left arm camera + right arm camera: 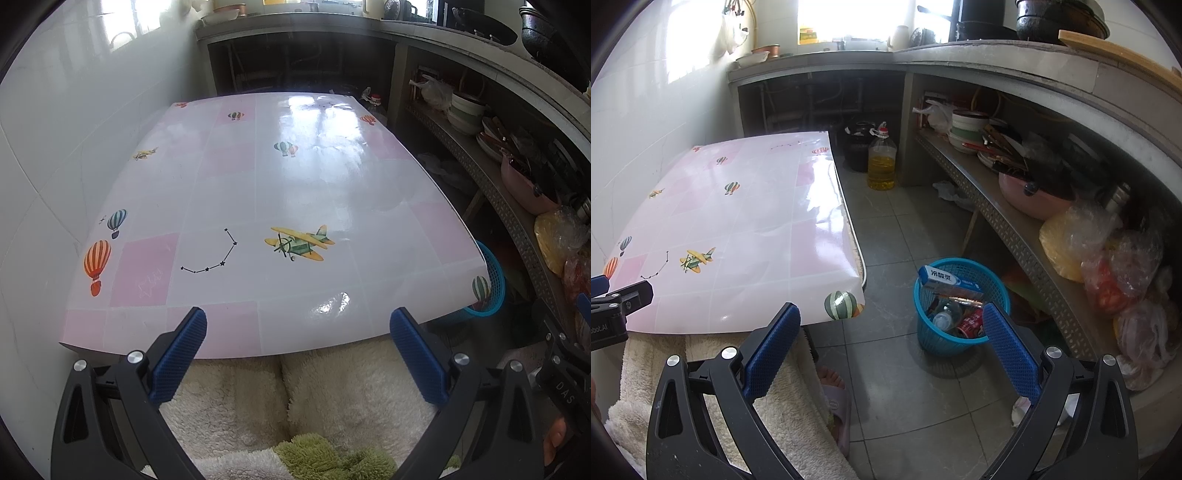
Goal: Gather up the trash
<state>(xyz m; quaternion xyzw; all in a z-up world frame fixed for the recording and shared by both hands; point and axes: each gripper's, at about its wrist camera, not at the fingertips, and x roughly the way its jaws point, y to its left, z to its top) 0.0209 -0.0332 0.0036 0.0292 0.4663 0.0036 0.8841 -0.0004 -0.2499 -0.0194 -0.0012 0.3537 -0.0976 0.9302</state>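
A blue mesh trash basket (pixel 929 332) stands on the floor to the right of the table; it holds a blue-and-white box (pixel 940 277), a clear bottle (pixel 945 317) and a red can (pixel 971 325). Its rim shows past the table corner in the left wrist view (pixel 495 280). The table (pixel 280 184) has a glossy pink-and-white cover with balloon and plane prints and nothing on it. My left gripper (pixel 297 317) is open and empty over the table's near edge. My right gripper (pixel 892 314) is open and empty above the floor, left of the basket.
A counter shelf (pixel 1015 229) on the right holds bowls, a pink pot and plastic bags. An oil bottle (pixel 882 162) and a dark pot stand on the floor beyond the table. Crumpled white paper (pixel 947 192) lies under the shelf. A fleecy lap and a slippered foot (pixel 834 398) are below.
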